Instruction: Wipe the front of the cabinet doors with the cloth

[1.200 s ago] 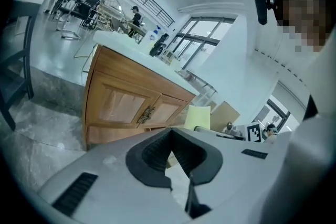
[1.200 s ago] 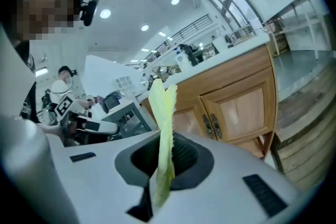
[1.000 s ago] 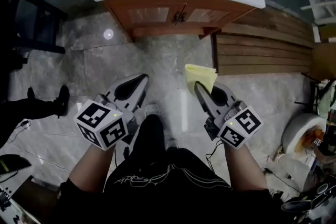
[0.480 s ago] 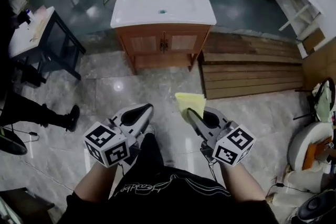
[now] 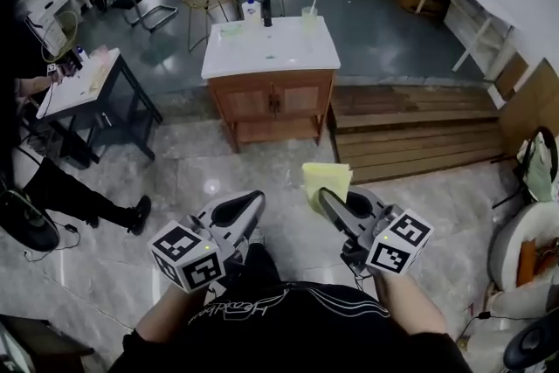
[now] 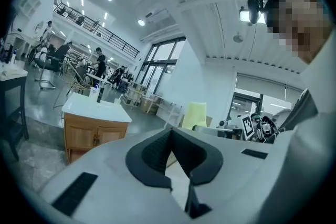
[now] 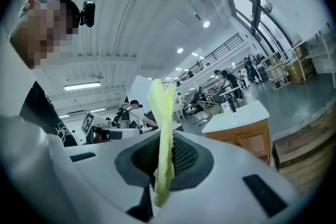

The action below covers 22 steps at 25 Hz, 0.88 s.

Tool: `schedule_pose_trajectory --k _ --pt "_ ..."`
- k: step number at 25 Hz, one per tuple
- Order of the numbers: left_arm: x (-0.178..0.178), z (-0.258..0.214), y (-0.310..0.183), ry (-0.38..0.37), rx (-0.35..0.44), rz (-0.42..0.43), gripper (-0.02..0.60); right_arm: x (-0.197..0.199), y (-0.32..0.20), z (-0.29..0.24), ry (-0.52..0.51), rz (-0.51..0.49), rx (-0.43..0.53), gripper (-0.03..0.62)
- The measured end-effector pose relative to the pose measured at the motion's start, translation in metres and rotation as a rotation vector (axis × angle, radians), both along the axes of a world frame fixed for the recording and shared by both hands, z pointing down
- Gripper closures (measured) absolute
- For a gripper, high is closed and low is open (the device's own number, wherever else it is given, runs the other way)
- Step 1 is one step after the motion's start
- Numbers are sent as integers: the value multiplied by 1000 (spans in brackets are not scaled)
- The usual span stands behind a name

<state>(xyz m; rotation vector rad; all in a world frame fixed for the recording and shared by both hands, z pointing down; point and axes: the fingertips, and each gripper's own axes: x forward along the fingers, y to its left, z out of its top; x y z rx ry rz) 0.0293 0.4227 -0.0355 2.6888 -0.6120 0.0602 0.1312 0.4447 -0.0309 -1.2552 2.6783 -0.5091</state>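
The wooden cabinet (image 5: 272,107) with its two doors and white sink top stands across the floor, well ahead of me. It also shows small in the left gripper view as the cabinet (image 6: 86,134) and in the right gripper view as the cabinet (image 7: 247,136). My right gripper (image 5: 325,195) is shut on a folded yellow cloth (image 5: 326,181), which stands up from the jaws as the cloth (image 7: 163,134). My left gripper (image 5: 253,200) is held beside it, shut and empty, its jaws meeting at the tip (image 6: 170,131). Both are held at waist height, far from the doors.
A wooden stepped platform (image 5: 415,128) lies right of the cabinet. A black table (image 5: 87,96) and a person's legs (image 5: 83,196) are at the left. A soap bottle (image 5: 251,9) and a cup (image 5: 309,15) stand on the sink top. Chairs and a round table are beyond.
The head view has swung up and back, so the cabinet looks smaller and farther and more of the room shows. Both grippers keep their pose, the cloth still in the right one.
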Motion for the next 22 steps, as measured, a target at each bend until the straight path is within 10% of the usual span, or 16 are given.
schedule_pose_trajectory --k 22 --pt "25 -42 36 -22 105 43 575 14 42 -35 -26 11 63 553"
